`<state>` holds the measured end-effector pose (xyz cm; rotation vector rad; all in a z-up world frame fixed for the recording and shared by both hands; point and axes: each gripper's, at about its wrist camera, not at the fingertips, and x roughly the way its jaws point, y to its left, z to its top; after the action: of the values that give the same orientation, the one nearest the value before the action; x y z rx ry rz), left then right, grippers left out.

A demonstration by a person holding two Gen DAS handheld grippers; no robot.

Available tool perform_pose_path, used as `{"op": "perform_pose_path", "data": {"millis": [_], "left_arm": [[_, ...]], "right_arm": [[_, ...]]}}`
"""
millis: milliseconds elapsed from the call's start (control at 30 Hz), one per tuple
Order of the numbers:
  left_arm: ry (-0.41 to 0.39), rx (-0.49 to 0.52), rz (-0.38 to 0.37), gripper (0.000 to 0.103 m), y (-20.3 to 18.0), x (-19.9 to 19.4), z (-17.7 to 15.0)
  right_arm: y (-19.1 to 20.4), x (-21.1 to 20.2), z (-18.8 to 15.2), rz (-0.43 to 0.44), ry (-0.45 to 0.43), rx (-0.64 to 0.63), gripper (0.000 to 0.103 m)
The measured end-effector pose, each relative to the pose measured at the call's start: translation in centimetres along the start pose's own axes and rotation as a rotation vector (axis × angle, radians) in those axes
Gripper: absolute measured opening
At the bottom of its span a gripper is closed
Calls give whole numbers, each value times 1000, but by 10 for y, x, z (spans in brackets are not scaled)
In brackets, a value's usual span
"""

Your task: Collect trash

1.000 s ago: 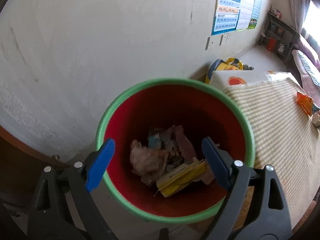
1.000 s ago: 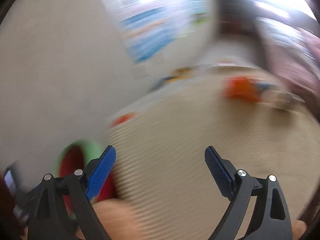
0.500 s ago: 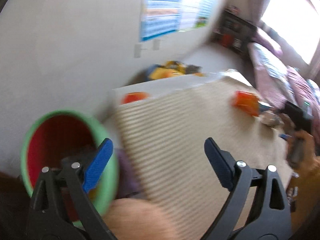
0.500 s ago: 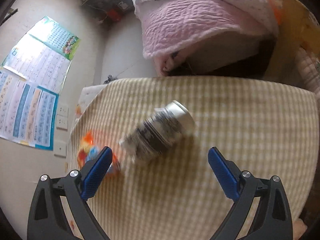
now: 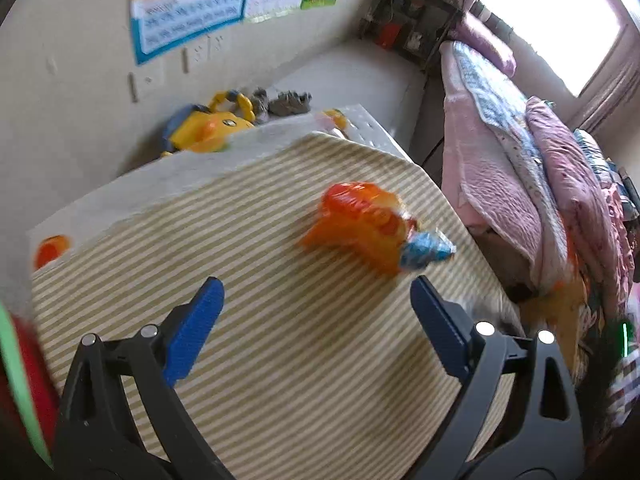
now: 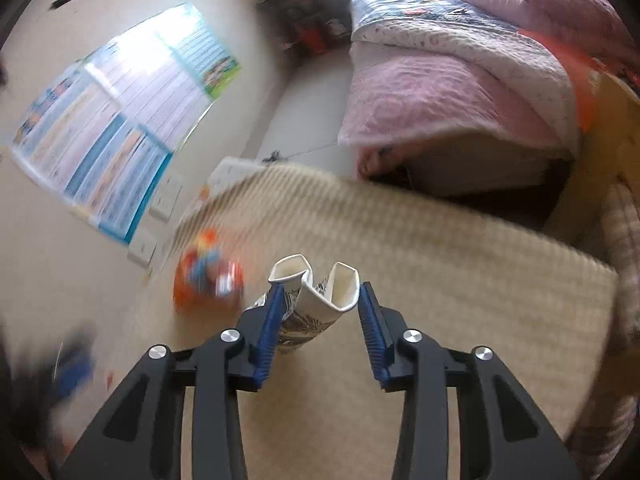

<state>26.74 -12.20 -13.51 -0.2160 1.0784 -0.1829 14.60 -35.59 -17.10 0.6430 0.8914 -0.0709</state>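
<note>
1. Right gripper [image 6: 319, 312]: jaws have just been closing and now pinch a paper cup [image 6: 316, 300], crushing its rim inward. Half a second ago the cup lay free on the striped cloth [image 6: 460, 264].
2. Left gripper [image 5: 316, 320] is spread wide and empty. It has swung away from the red bin [image 5: 24, 384], now at the far left edge.
3. Orange wrapper [image 5: 368, 226] lies just beyond the left gripper, probably the next pickup; it is blurred.
4. The cup is secured and next needs carrying left to the bin.
</note>
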Motion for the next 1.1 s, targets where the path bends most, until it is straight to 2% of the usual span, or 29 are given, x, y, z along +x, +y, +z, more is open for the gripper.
{"op": "perform_pose_path", "data": {"millis": [167, 300, 367, 400, 433, 500, 533, 600, 667, 700, 767, 800, 833, 933, 1100], "left_arm": [[19, -35, 65, 92, -31, 49, 29], [100, -55, 159, 92, -44, 88, 36], [121, -112, 152, 93, -44, 96, 33], [119, -132, 154, 92, -44, 96, 32], [110, -141, 158, 91, -44, 95, 30], [94, -110, 146, 73, -46, 91, 28], [80, -67, 147, 69, -50, 87, 27], [69, -14, 137, 42, -58, 82, 27], [79, 30, 123, 36, -61, 77, 26], [81, 49, 116, 34, -61, 74, 25], [86, 95, 102, 33, -60, 64, 20], [85, 121, 95, 32, -57, 55, 14], [80, 145, 90, 32, -54, 47, 8], [67, 192, 71, 32, -42, 21, -12], [62, 219, 50, 30, -6, -23, -53]], "right_arm": [[-16, -30, -62, 41, 27, 19, 36], [-17, -40, -89, 46, 48, -35, 39], [-18, -36, -91, 61, 69, -45, 43], [-17, -34, -91, 70, 69, -36, 54], [-18, -35, -91, 71, 57, -27, 63], [-17, -36, -90, 66, 42, -34, 67], [-17, -36, -89, 67, 40, -35, 69], [-15, -38, -87, 79, 32, -31, 72], [-15, -41, -84, 84, 23, -33, 72], [-14, -44, -82, 85, 16, -41, 73], [-11, -48, -77, 86, 6, -67, 80], [-7, -47, -72, 81, 11, -97, 87], [-4, -44, -69, 76, 22, -118, 88], [7, -26, -62, 71, 90, -186, 88], [9, -3, -69, 51, 169, -196, 88]]}}
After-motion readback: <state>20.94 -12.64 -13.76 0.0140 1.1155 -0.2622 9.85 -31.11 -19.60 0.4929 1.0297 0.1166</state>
